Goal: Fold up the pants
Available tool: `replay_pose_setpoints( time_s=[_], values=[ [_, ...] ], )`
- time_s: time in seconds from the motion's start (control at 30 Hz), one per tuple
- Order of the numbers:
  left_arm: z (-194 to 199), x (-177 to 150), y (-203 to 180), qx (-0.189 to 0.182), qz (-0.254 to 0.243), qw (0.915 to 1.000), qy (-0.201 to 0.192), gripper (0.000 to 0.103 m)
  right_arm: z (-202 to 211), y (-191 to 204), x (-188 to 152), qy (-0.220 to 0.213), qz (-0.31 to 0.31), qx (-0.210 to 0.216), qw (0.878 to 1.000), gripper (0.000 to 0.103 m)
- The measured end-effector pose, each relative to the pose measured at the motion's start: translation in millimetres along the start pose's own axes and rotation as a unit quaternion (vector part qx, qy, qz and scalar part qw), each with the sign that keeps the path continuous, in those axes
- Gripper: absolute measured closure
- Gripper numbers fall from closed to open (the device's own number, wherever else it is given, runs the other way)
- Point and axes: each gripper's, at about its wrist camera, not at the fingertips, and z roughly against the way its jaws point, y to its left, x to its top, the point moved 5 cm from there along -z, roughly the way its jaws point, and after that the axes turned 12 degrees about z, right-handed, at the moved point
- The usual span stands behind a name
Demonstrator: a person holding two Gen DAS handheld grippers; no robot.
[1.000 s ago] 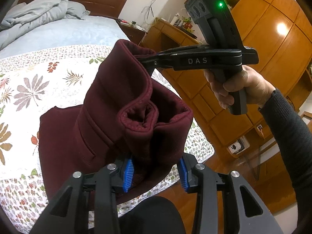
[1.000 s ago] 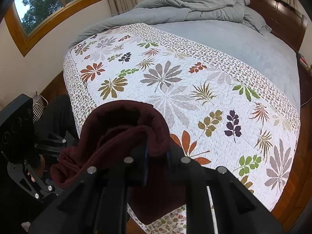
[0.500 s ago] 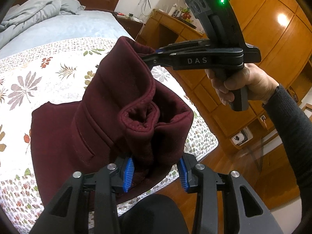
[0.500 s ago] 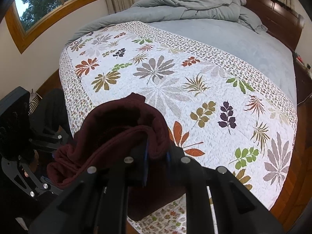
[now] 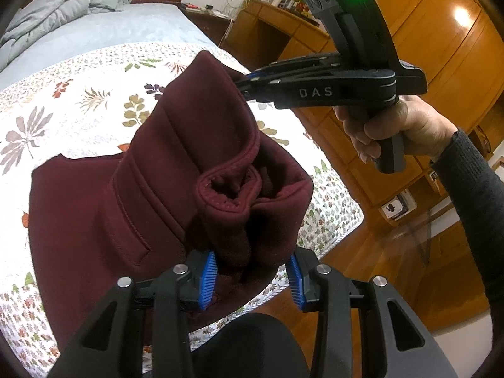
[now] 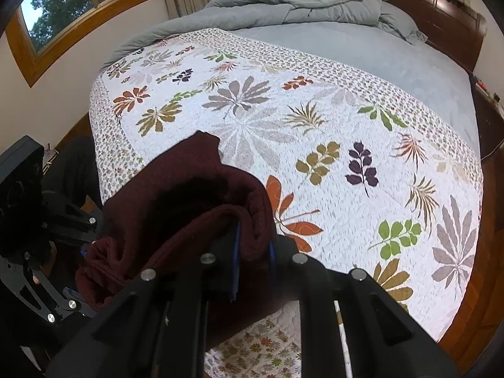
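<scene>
While both grippers pinch the soft dark red pants [image 5: 104, 208], the left gripper [image 5: 252, 278] and right gripper [image 6: 252, 261] lift one end above the leafy white quilt [image 6: 330, 119], fingers clamped on cloth.

Pants [image 5: 132, 195] draped on quilt [image 6: 315, 132]; duvet [image 6: 299, 0] behind; wardrobe [image 5: 441, 47] right of bed.
</scene>
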Motion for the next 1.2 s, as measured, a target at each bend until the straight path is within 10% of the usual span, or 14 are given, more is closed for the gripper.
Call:
replay_pose_setpoints(
  time_s=[0.5,0.87,1.0,1.2],
  values=[
    [-39.8,-12.1,-3.6,0.024,-0.026,0.9988,0.032,0.058,-22.6,-15.5,-50.0,-0.01,-0.04,0.011,0.999,0.083],
    [8.1,-6.1,15.8,-0.12,0.048,0.9903,0.051,0.037,-13.5,-30.9,-102.5,-0.012,-0.175,-0.023,0.984,0.041],
    [43.0,21.9,55.7,-0.139,0.085,0.9866,0.01,0.03,-1.3,-44.3,-147.6,-0.032,-0.297,-0.039,0.954,0.037],
    [43.9,69.5,144.9,-0.083,0.132,0.9875,-0.025,0.03,20.3,-48.1,-187.2,-0.197,-0.51,0.103,0.831,0.01]
  ],
)
